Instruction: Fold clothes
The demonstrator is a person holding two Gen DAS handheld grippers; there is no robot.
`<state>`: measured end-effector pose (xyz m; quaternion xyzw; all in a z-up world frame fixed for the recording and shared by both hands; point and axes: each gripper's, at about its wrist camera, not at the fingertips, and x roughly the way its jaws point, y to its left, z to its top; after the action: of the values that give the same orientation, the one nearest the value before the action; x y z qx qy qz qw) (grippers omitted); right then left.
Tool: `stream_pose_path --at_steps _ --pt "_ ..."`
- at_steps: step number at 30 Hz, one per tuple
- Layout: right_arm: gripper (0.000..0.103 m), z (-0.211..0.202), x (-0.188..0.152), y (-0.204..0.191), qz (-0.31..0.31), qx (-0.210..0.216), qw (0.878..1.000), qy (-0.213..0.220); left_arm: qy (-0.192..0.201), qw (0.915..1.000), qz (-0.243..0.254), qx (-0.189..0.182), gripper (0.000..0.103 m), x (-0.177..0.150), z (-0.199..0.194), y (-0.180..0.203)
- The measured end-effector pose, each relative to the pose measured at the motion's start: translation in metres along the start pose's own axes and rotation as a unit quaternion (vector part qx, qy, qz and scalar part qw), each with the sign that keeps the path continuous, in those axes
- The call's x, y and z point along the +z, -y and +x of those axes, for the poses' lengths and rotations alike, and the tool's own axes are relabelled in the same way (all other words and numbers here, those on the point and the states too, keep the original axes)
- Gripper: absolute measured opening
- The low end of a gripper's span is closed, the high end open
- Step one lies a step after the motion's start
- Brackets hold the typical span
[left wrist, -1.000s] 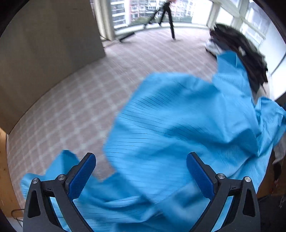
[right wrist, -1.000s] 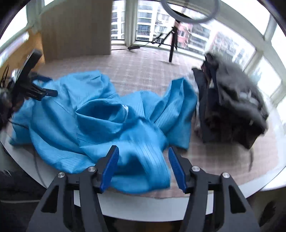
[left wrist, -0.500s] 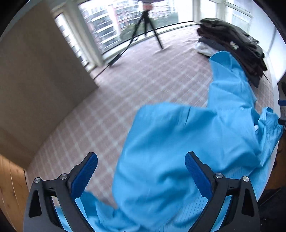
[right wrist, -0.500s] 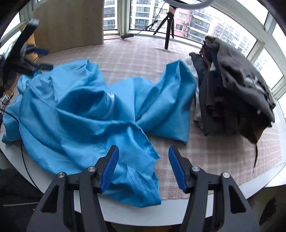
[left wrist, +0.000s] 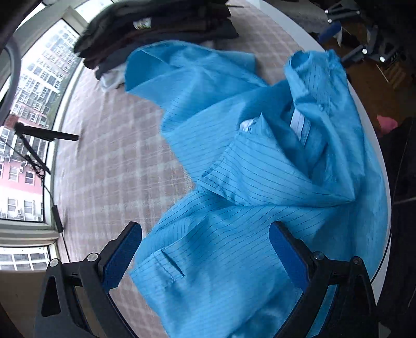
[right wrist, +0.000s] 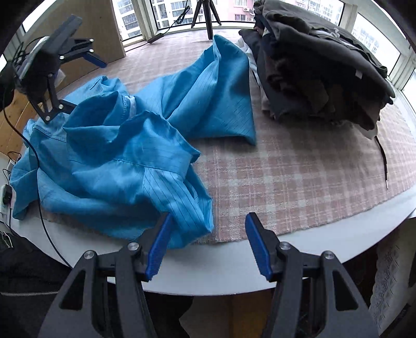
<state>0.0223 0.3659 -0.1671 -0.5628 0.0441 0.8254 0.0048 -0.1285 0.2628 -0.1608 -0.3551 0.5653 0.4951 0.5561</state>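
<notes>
A: Item one, main piece?
B: Blue garment (right wrist: 124, 153), thin dark pinstripes, lying crumpled on the pink checked cloth (right wrist: 299, 176) that covers the white round table (right wrist: 234, 275). One part spreads toward the window side; the near hem hangs just over the cloth's edge.

A: Item two?
B: Pile of dark clothes (right wrist: 319, 67), stacked on the same cloth, just beside the garment's far flap.

A: Left gripper (left wrist: 205, 249)?
B: Blue-padded fingers wide apart, nothing between them but the garment lying below. From the right wrist view it sits at the garment's left edge (right wrist: 75, 78); whether it touches the fabric, cannot tell.

A: Right gripper (right wrist: 208, 234)?
B: Fingers spread, holding nothing, at the near table edge. Its left finger (right wrist: 161, 239) overlaps the garment's hem in view; contact unclear.

A: Background?
B: Tripod (right wrist: 205, 13) by the windows, wooden panel (right wrist: 104, 28) at left.
</notes>
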Motion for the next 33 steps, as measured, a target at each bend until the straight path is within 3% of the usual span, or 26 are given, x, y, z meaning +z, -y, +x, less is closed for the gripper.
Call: stream_pose_path --at_steps 1,3,4,12,15,18,19,24,26,27,33 --pt "0.057 0.001 0.001 0.0 -0.003 0.001 1.0 0.0 -0.016 0.9997 0.002 -0.016 0.09 0.001 0.01 -0.003" --pt "0.057 0.003 0.004 0.0 -0.009 0.002 1.0 0.0 -0.041 0.9982 -0.025 -0.037 0.038 -0.003 0.022 -0.013" --pt "0.057 0.004 0.005 0.0 -0.012 0.003 1.0 0.0 -0.049 0.9971 -0.044 -0.038 0.001 -0.006 0.026 -0.019" --pt "0.057 0.016 0.018 -0.001 -0.035 0.014 0.999 0.0 0.0 0.9903 -0.138 -0.01 0.001 -0.08 -0.026 -0.033" --pt "0.057 0.016 0.025 -0.003 -0.043 0.026 0.999 0.006 0.015 0.9767 -0.214 0.014 0.001 -0.126 -0.05 -0.049" --pt "0.06 0.014 0.035 -0.006 -0.052 0.033 0.998 0.022 0.022 0.9552 -0.295 0.006 0.001 -0.173 -0.065 -0.055" --pt "0.06 0.013 0.04 -0.007 -0.054 0.039 0.997 0.029 0.024 0.9518 -0.306 0.004 0.001 -0.182 -0.067 -0.051" --pt "0.062 0.021 0.062 -0.019 -0.089 0.057 0.994 0.037 -0.001 0.9573 -0.286 0.04 0.012 -0.185 -0.059 -0.035" --pt "0.062 0.03 0.065 -0.021 -0.108 0.051 0.992 0.029 0.002 0.958 -0.283 0.046 0.038 -0.181 -0.062 -0.038" --pt "0.062 0.034 0.064 -0.02 -0.112 0.049 0.992 0.021 0.005 0.9584 -0.281 0.049 0.043 -0.178 -0.064 -0.04" --pt "0.062 0.043 0.056 -0.012 -0.11 0.063 0.992 0.006 0.006 0.976 -0.198 0.091 0.049 -0.142 -0.071 -0.045"
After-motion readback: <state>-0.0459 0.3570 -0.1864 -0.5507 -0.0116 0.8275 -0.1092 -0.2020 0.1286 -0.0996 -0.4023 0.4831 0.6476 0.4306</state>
